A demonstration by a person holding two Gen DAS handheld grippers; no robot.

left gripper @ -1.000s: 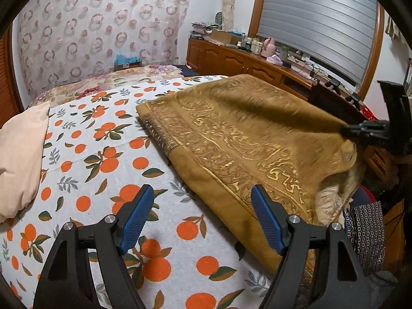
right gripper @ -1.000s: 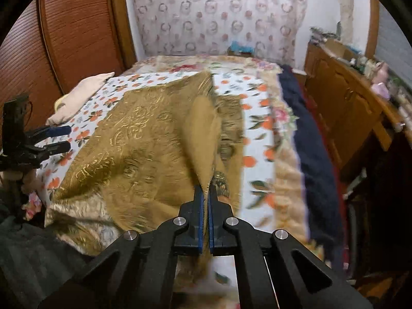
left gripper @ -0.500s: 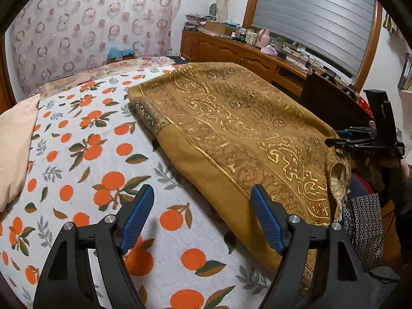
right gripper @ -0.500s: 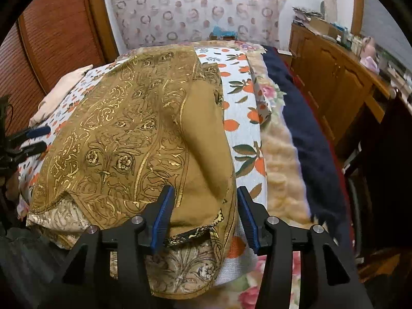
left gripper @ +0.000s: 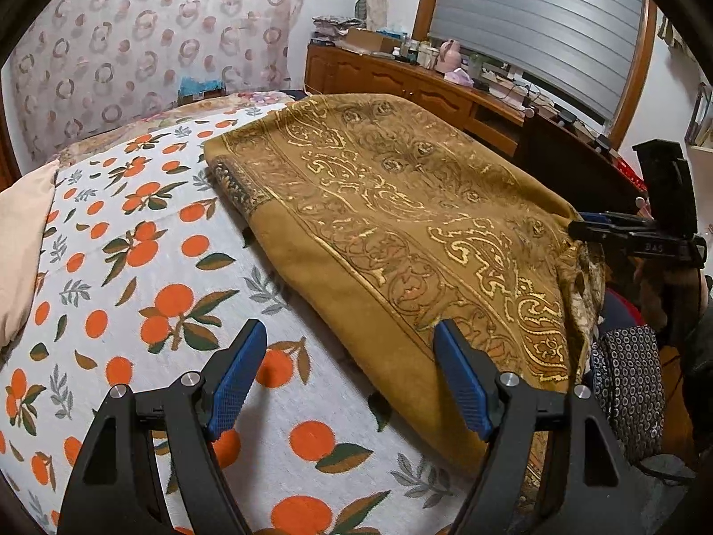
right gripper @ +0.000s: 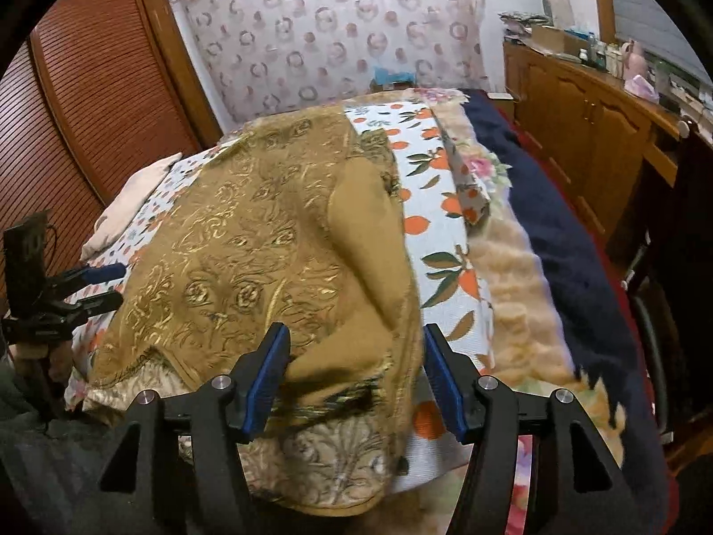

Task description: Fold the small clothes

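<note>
wall: ring-print curtain (left gripper: 147, 53) | window: shuttered blind (left gripper: 548, 22) | side: wooden cabinets (right gripper: 592, 111)

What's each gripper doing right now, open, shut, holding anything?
Left gripper: open, holding nothing, over the bedsheet beside the golden cloth.
Right gripper: open, holding nothing, at the cloth's near edge.

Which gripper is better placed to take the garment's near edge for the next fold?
Probably the right gripper: its open jaws already straddle the near edge of the golden garment. The left gripper, also open, hangs mostly over bare bedsheet beside it.
</note>
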